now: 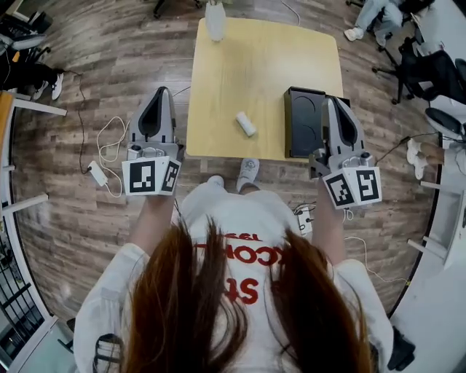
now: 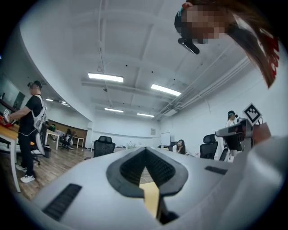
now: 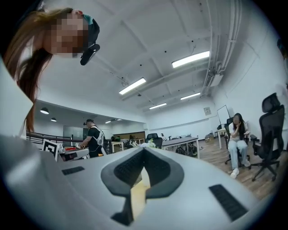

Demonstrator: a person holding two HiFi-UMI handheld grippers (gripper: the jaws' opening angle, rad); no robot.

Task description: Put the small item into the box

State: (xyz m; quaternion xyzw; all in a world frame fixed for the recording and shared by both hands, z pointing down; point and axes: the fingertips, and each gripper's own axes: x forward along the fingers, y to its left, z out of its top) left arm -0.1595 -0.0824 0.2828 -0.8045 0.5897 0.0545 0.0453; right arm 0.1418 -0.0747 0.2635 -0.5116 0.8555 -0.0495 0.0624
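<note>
The small item (image 1: 246, 124), a short white cylinder, lies on its side near the middle of the light wooden table (image 1: 218, 87). The box (image 1: 304, 122), black and open-topped, sits at the table's near right edge. My left gripper (image 1: 162, 93) hangs shut and empty just left of the table, over the floor. My right gripper (image 1: 330, 100) is shut and empty too, its tip above the box's right side. Both gripper views look up across the room, with the left gripper's (image 2: 145, 152) and the right gripper's (image 3: 143, 152) pads meeting on nothing.
A white bottle-like object (image 1: 215, 20) stands at the table's far edge. Cables and a charger (image 1: 97, 173) lie on the wooden floor at the left. Office chairs (image 1: 429, 69) stand at the right. Other people work at desks farther off.
</note>
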